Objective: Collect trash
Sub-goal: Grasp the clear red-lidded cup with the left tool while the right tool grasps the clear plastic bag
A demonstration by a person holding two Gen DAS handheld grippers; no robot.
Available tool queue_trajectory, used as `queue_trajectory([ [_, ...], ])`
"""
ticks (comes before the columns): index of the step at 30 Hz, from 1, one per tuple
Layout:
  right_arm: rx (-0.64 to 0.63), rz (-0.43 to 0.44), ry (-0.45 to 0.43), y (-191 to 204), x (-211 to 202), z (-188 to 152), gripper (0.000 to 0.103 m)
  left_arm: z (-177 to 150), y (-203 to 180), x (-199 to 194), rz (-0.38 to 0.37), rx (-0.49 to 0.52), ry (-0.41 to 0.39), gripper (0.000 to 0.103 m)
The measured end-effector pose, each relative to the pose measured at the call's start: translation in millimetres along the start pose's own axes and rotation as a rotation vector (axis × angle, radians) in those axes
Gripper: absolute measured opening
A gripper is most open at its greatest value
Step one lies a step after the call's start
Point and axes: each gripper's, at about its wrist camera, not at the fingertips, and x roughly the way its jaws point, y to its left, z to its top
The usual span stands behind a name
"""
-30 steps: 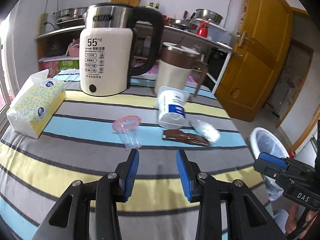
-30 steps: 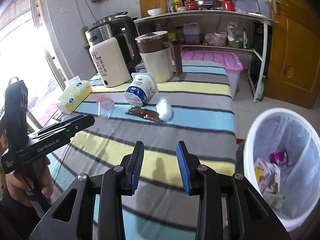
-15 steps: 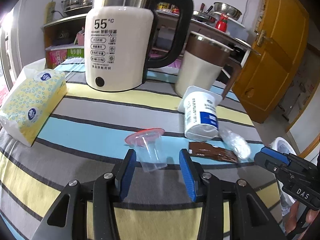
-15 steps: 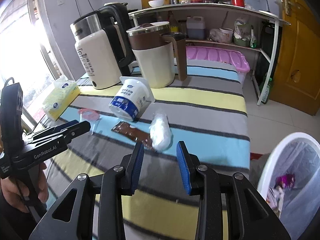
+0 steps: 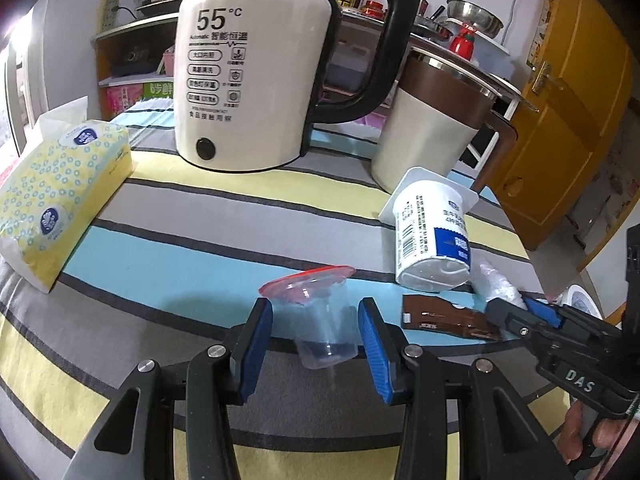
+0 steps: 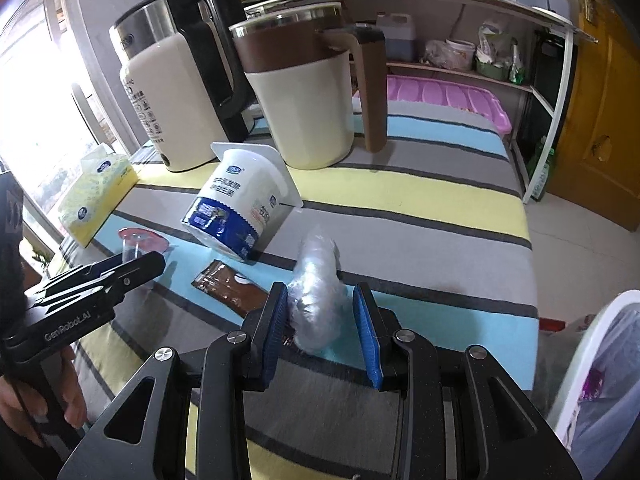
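Note:
A clear plastic cup (image 5: 320, 332) with a red rim lies on its side on the striped tablecloth (image 5: 180, 256). My left gripper (image 5: 315, 308) is open, a finger on each side of the cup with small gaps. A crumpled clear plastic wad (image 6: 316, 280) lies between the fingers of my open right gripper (image 6: 320, 300); it is close to the left pad and clear of the right one. A brown wrapper (image 6: 228, 288) and a tipped white-and-blue yogurt tub (image 6: 236, 204) lie between the two. The lined white bin (image 6: 580, 340) stands on the floor to the right.
A cream electric kettle (image 5: 256, 80) and a brown-and-cream jug (image 5: 432, 128) stand at the back of the table. A yellow tissue pack (image 5: 60, 196) lies at the left. A pink-lidded box (image 6: 444, 96), a shelf and a wooden door (image 6: 600, 100) are beyond.
Both grippers moved forward and down toward the table. The left jaws widened and now flank the cup. The right gripper came up around the plastic wad.

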Motion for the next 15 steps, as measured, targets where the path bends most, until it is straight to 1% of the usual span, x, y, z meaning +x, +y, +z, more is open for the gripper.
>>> queue_trajectory([
  [2,0.004,0.001,-0.007,0,0,0,0.035,0,0,0,-0.006,0.002,-0.002,0.040],
  [3,0.007,0.004,-0.010,0,0,0,0.031,0,-1,0,-0.011,0.004,-0.001,0.032],
  [8,0.032,0.011,-0.020,-3,-3,-2,0.029,-1,-3,-4,-0.021,0.015,-0.015,0.032],
  [15,0.060,0.023,-0.039,-5,-19,-13,0.029,-8,-9,-14,-0.034,0.037,-0.026,0.032],
])
